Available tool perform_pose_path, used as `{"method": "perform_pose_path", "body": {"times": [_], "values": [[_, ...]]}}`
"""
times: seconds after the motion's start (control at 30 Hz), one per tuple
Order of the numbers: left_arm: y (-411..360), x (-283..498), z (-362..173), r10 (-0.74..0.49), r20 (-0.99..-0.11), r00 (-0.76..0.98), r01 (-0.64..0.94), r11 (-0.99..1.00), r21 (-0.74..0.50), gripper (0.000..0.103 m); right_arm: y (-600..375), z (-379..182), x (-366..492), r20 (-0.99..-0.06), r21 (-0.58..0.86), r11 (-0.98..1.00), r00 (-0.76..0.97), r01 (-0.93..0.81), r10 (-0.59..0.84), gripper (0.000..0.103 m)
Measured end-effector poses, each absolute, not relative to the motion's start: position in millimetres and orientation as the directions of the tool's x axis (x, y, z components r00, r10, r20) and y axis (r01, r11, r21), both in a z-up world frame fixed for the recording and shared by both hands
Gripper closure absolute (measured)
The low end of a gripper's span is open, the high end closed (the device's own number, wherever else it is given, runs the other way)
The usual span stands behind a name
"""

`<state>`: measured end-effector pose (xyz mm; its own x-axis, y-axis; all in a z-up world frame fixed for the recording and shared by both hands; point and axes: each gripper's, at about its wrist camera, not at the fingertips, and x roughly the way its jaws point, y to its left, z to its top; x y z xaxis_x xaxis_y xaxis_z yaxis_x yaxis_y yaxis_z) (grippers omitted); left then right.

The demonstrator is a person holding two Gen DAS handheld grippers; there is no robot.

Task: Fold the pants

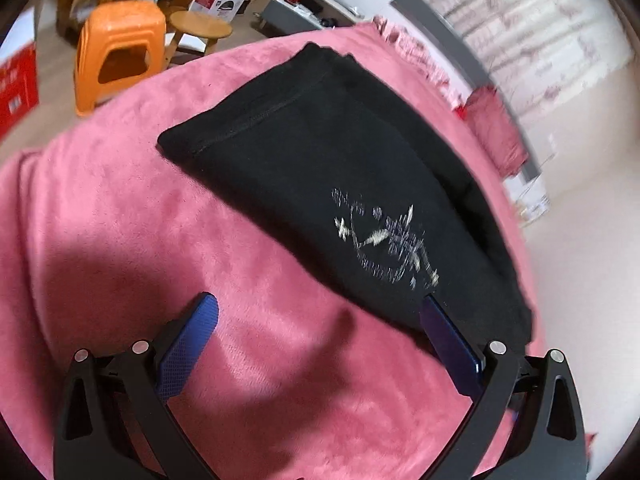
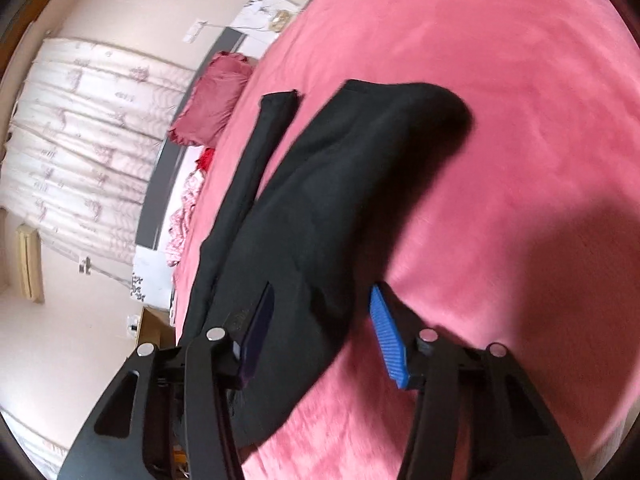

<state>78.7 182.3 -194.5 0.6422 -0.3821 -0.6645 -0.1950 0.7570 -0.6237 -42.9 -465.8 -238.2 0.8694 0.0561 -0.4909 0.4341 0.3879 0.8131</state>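
Left wrist view shows one pair of black pants (image 1: 320,168) lying folded on a pink blanket (image 1: 120,208) that covers the bed, its long axis running from the upper left, where a stitched hem edge lies, down to the lower right, where a white printed design sits. The left gripper (image 1: 320,312) has its jaws wide apart; one blue pad is over bare blanket, the other at the pants' near edge, with nothing pinched. Two stools stand past the bed: one orange plastic stool (image 1: 120,52) and one round wooden stool (image 1: 200,28). Right wrist view shows the pants (image 2: 340,184) stretching away from the right gripper (image 2: 320,300), whose jaws stand apart astride the near cloth edge, not pressing it. One red pillow (image 2: 216,96) lies beside the bed.
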Motion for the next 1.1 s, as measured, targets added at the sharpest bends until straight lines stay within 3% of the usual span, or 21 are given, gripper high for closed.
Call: {"method": "perform_pose_path", "body": {"times": [0.13,0.2,0.27,0.53,0.77,0.83,0.87,0.97,1.0,1.1], "values": [[184,76,-197,-0.39,-0.631,0.671,-0.176,0.742,-0.646,0.003,-474,-241,-33,-0.474,0.804,0.435,0.879,0.406,0.055,0.064],[179,77,-195,-0.379,-0.645,0.664,-0.165,0.767,-0.62,0.003,-476,-246,-30,-0.483,0.802,0.425,0.874,0.42,0.048,0.078],[179,80,-194,-0.374,-0.652,0.66,-0.17,0.771,-0.614,0.003,-481,-252,-33,-0.481,0.808,0.412,0.875,0.422,0.047,0.083],[202,102,-194,-0.395,-0.579,0.714,-0.227,0.651,-0.724,0.003,-482,-253,-41,-0.469,0.815,0.409,0.882,0.41,0.05,0.082],[186,130,-191,-0.338,-0.611,0.716,-0.21,0.73,-0.651,0.006,-480,-247,-30,-0.492,0.776,0.463,0.871,0.429,0.018,0.085],[182,135,-190,-0.329,-0.638,0.696,-0.206,0.76,-0.616,0.031,-478,-246,-28,-0.501,0.763,0.477,0.865,0.436,0.011,0.085],[182,136,-191,-0.303,-0.672,0.676,-0.233,0.777,-0.585,0.05,-478,-245,-28,-0.504,0.76,0.48,0.864,0.438,0.009,0.085],[194,133,-197,-0.333,-0.653,0.68,-0.251,0.731,-0.634,0.058,-476,-244,-27,-0.515,0.751,0.486,0.857,0.448,0.006,0.085],[197,131,-199,-0.334,-0.659,0.674,-0.257,0.73,-0.633,0.07,-476,-244,-26,-0.523,0.746,0.487,0.852,0.454,0.006,0.086],[203,129,-199,-0.338,-0.677,0.653,-0.259,0.741,-0.619,0.092,-480,-242,-21,-0.556,0.735,0.478,0.831,0.481,0.018,0.09]]}}
